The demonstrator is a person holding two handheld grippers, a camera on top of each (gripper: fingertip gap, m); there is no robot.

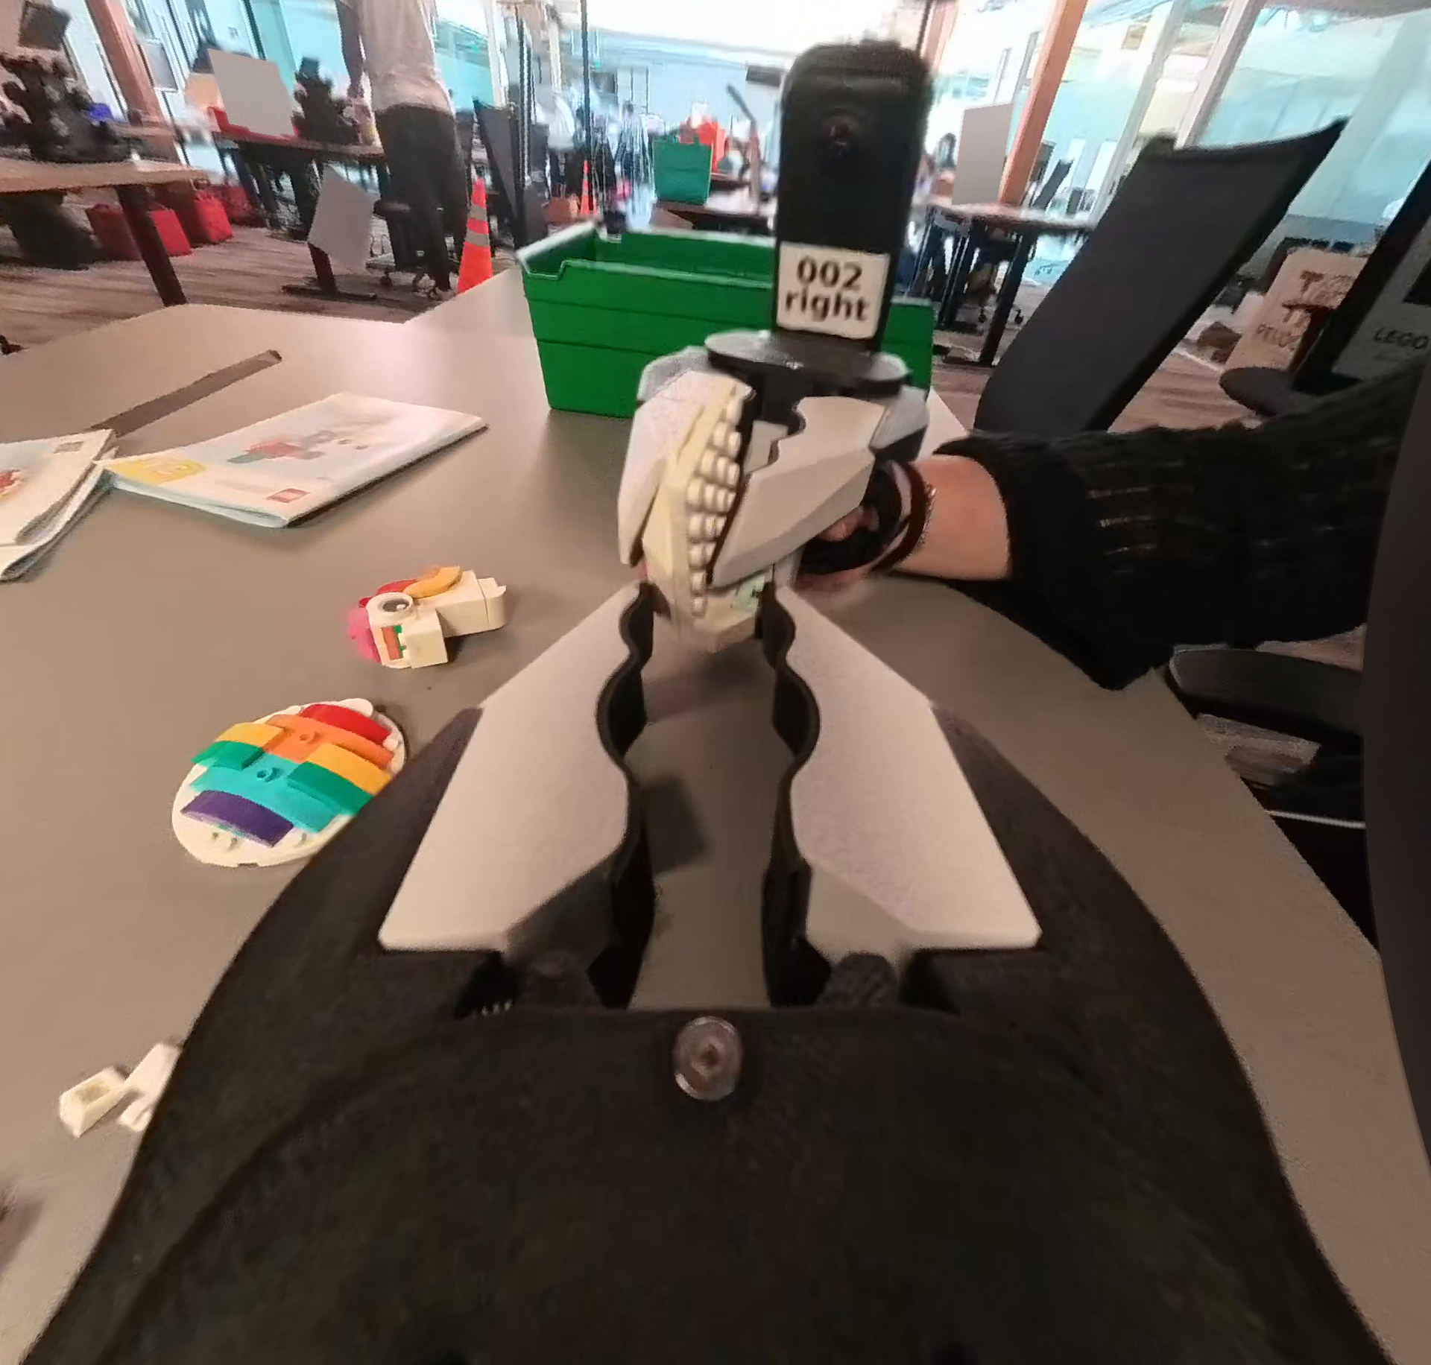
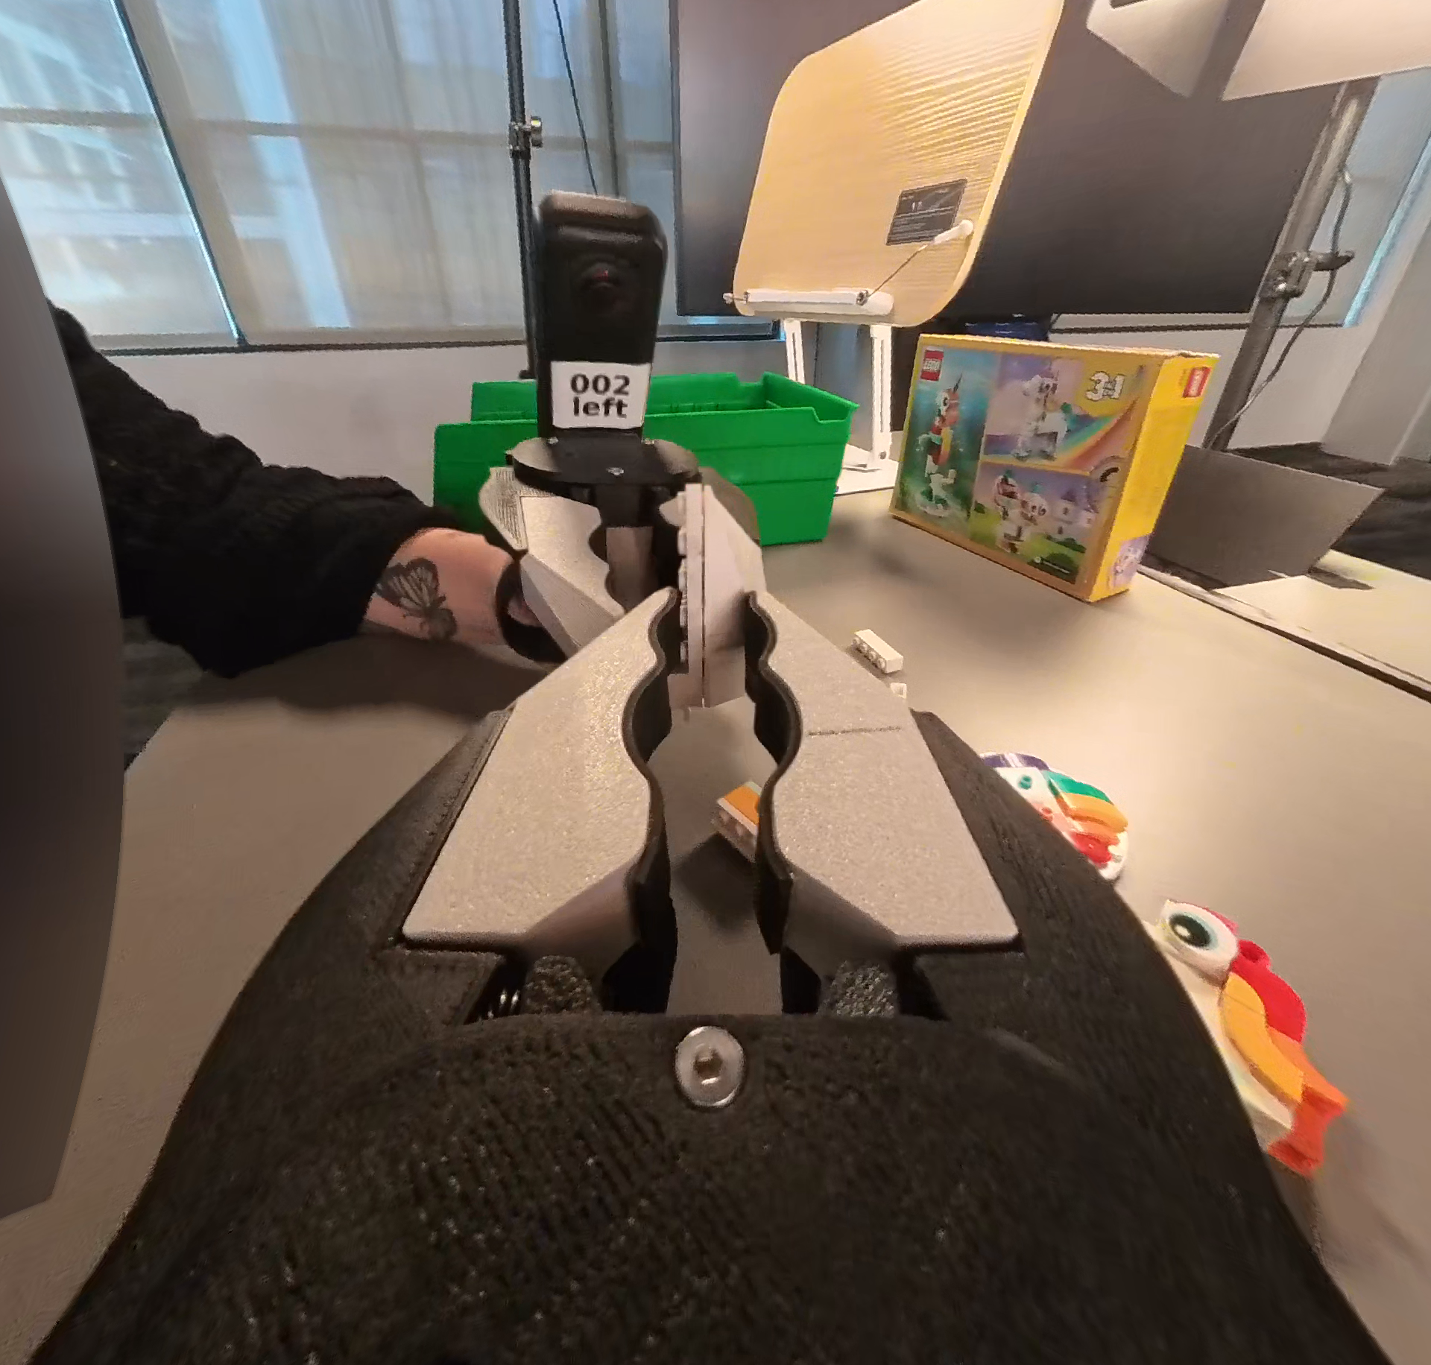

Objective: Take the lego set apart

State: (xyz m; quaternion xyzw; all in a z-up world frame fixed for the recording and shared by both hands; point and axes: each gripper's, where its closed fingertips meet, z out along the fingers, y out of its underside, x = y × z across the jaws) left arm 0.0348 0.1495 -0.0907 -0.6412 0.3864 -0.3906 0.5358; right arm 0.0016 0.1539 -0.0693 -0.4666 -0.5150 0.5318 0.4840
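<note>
A white lego plate stack [image 1: 708, 492] with a row of studs is held on edge above the grey table [image 1: 232, 631], between both grippers. My left gripper [image 1: 708, 602] is shut on its lower end. My right gripper [image 2: 708, 608] is shut on the same white stack [image 2: 701, 592] from the opposite side, and the two grippers face each other nose to nose. A rainbow piece on a round white plate [image 1: 286, 782] and a unicorn head piece [image 1: 430, 616] lie on the table to the left of my left gripper. They also show in the right wrist view: the rainbow [image 2: 1076, 825] and the head [image 2: 1239, 1018].
A green bin [image 1: 658, 321] stands behind the grippers. Instruction booklets [image 1: 294, 453] lie at the far left and small white bricks [image 1: 116, 1088] at the near left. The lego box [image 2: 1045, 468], a book stand [image 2: 890, 136], a white brick [image 2: 879, 650] and a small orange-white piece [image 2: 739, 817] are to the right. Both grippers' tips are close together, under 4 cm apart. Both grippers' tips are roughly 15 cm from the head [image 2: 1239, 1018].
</note>
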